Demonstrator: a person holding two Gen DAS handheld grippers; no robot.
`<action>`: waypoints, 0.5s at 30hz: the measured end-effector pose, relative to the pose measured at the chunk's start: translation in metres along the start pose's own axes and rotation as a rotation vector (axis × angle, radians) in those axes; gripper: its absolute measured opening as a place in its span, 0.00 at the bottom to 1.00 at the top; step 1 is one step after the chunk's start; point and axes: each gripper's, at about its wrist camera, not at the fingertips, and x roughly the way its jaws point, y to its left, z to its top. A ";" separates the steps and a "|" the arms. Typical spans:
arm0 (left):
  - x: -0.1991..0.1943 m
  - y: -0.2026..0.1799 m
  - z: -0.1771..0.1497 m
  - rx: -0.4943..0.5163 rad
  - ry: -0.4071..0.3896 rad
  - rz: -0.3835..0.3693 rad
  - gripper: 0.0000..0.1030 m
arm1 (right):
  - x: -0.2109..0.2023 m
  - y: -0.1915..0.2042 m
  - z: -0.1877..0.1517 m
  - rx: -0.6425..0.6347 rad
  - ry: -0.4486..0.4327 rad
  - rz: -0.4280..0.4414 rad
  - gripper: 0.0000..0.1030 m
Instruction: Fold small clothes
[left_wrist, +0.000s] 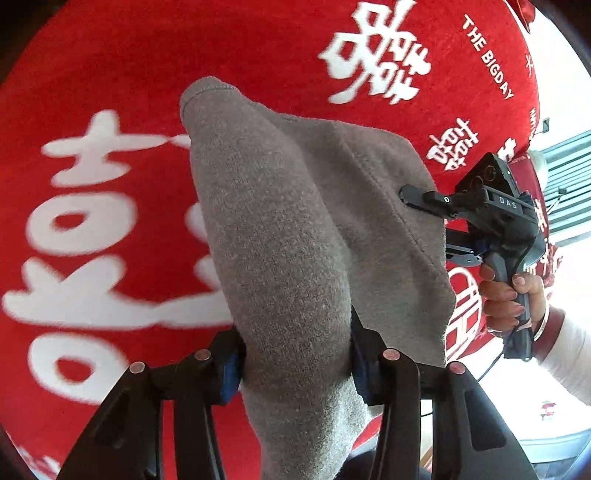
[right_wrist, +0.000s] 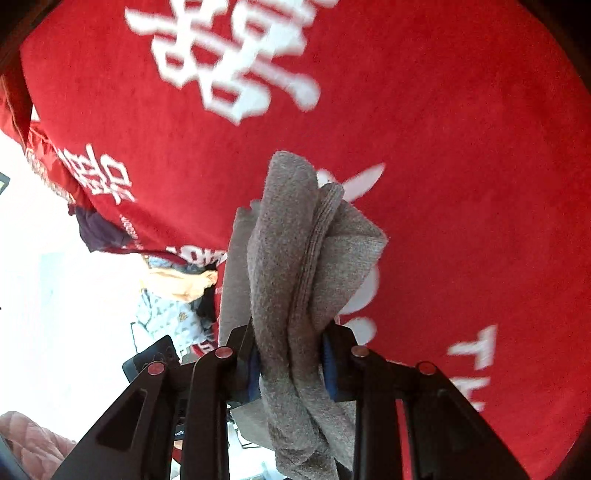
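A small grey knit garment (left_wrist: 295, 229) hangs in the air between both grippers, above a red blanket (left_wrist: 110, 66). My left gripper (left_wrist: 297, 354) is shut on one bunched end of it. My right gripper (right_wrist: 291, 354) is shut on the other bunched end (right_wrist: 295, 251). In the left wrist view the right gripper (left_wrist: 424, 201) shows at the right, a hand on its handle, its fingers clamped on the garment's far edge. The cloth hides most of both pairs of pads.
The red blanket with large white characters (right_wrist: 229, 62) covers the surface below. Its edge drops off at the left in the right wrist view, where a pile of other clothes (right_wrist: 173, 291) lies. A bright white floor (right_wrist: 55, 295) lies beyond.
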 end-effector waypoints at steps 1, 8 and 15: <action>-0.003 0.007 -0.006 -0.007 0.003 0.007 0.47 | 0.011 0.001 -0.005 0.007 0.008 0.006 0.28; -0.013 0.067 -0.044 -0.077 0.031 0.074 0.48 | 0.083 0.008 -0.041 0.019 0.064 -0.017 0.28; -0.011 0.094 -0.060 -0.149 0.033 0.128 0.64 | 0.098 0.014 -0.049 -0.031 0.036 -0.322 0.44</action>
